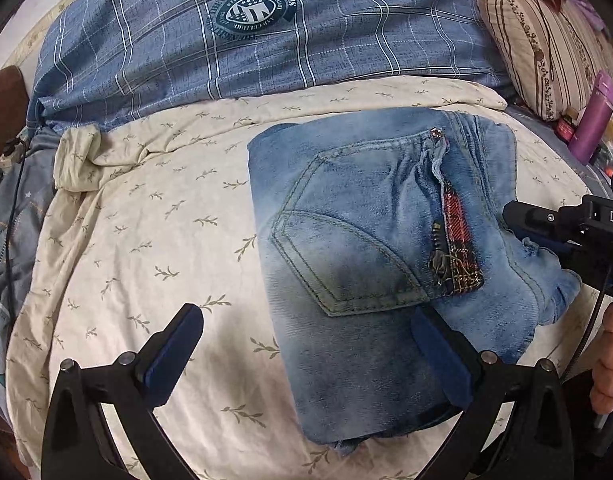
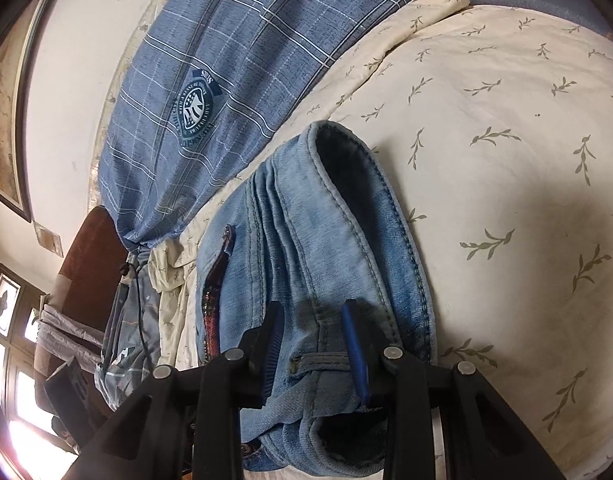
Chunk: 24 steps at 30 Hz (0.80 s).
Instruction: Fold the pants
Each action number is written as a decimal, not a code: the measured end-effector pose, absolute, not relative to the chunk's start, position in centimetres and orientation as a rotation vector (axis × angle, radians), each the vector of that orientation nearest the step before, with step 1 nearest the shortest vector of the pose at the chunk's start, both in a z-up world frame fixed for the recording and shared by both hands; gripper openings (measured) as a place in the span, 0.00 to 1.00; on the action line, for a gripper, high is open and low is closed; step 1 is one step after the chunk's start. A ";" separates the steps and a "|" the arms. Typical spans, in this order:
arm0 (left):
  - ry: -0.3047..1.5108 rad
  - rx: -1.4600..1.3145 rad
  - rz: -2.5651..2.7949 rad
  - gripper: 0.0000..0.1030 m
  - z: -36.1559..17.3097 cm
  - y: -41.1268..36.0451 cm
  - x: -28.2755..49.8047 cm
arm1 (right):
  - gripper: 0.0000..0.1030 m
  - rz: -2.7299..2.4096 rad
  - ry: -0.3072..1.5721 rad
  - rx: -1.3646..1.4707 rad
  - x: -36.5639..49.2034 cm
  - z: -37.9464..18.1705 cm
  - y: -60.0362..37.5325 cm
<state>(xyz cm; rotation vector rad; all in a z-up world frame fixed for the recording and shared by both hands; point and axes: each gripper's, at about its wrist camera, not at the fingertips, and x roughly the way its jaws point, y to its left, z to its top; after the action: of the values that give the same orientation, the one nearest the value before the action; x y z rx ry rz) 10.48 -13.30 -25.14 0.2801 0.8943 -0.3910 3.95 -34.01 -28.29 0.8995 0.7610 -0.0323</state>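
In the left wrist view, the jeans [image 1: 370, 256] are lying folded into a compact stack on the cream leaf-print sheet [image 1: 154, 240], right of the frame's centre. A back pocket [image 1: 338, 264] is facing up, and beside it a red plaid trim [image 1: 460, 236] with a metal zipper pull is running along the seam. The left gripper [image 1: 306, 344] is hovering at the near edge with its jaws spread wide; its right pad [image 1: 442, 352] is sitting over the near part of the denim, while the left pad is hanging above bare sheet, gripping nothing. At the right edge the right gripper [image 1: 524, 224] is reaching in against the waistband side of the stack. Beyond the sheet a blue plaid duvet [image 1: 266, 40] with a round crest is lying at the far side, a striped pillow [image 1: 538, 52] is resting at the far right, and a purple bottle [image 1: 594, 120] is standing just near it.

In the right wrist view, the right gripper [image 2: 316, 344] is sitting low over the jeans' [image 2: 330, 240] waistband [image 2: 386, 220], its blue pads narrowed to either side of a ridge of denim by a belt loop [image 2: 318, 360]; whether they are actually pinching the cloth I cannot tell. The folded layers are stretching away from the fingers toward the far duvet [image 2: 234, 72], with the cream sheet [image 2: 506, 140] filling the right side.
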 end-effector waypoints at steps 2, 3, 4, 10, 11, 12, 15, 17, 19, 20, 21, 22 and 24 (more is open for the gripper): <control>0.893 0.273 -0.400 1.00 -25.5 -13.2 10.5 | 0.33 -0.035 0.761 0.894 4.0 -28.3 -34.1; 0.894 0.274 -0.404 1.00 -25.6 -13.2 10.5 | 0.33 -0.038 0.765 0.884 4.1 -28.3 -34.0; 0.898 0.279 -0.411 1.00 -25.8 -13.2 10.6 | 0.33 -0.041 0.767 0.877 4.2 -28.3 -33.9; 0.972 0.236 -0.455 1.00 -26.7 -12.8 11.5 | 0.33 -0.058 0.779 0.817 4.6 -28.0 -33.3; 0.972 0.234 -0.455 1.00 -26.7 -12.8 11.4 | 0.33 -0.056 0.777 0.826 4.5 -28.0 -33.4; 0.973 0.228 -0.456 1.00 -26.5 -12.7 11.3 | 0.33 -0.052 0.772 0.845 4.4 -28.1 -33.6; 1.022 0.163 -0.471 1.00 -26.2 -11.9 12.0 | 0.33 -0.046 0.761 0.899 4.1 -28.0 -34.1; 1.056 0.116 -0.462 1.00 -25.7 -11.2 12.6 | 0.33 -0.055 0.755 0.909 3.8 -27.8 -34.3; 1.021 0.100 -0.420 1.00 -24.4 -10.5 12.9 | 0.33 -0.082 0.732 0.867 3.5 -27.0 -34.2; 0.998 0.100 -0.409 1.00 -23.8 -10.2 13.0 | 0.34 -0.093 0.715 0.836 3.4 -26.4 -34.0; 0.976 0.099 -0.402 1.00 -23.0 -10.0 13.4 | 0.34 -0.092 0.691 0.807 3.4 -25.8 -33.7; 0.973 0.099 -0.407 1.00 -22.6 -9.9 13.9 | 0.34 -0.090 0.672 0.788 3.4 -25.3 -33.5; 0.974 0.106 -0.399 1.00 -21.9 -10.3 15.3 | 0.34 -0.095 0.634 0.726 3.7 -24.2 -32.9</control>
<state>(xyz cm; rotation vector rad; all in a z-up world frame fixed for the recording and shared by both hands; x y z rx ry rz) 15.33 -10.28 -21.87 0.1064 0.9742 -0.3989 3.67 -32.85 -24.18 0.7256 0.6338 -0.0953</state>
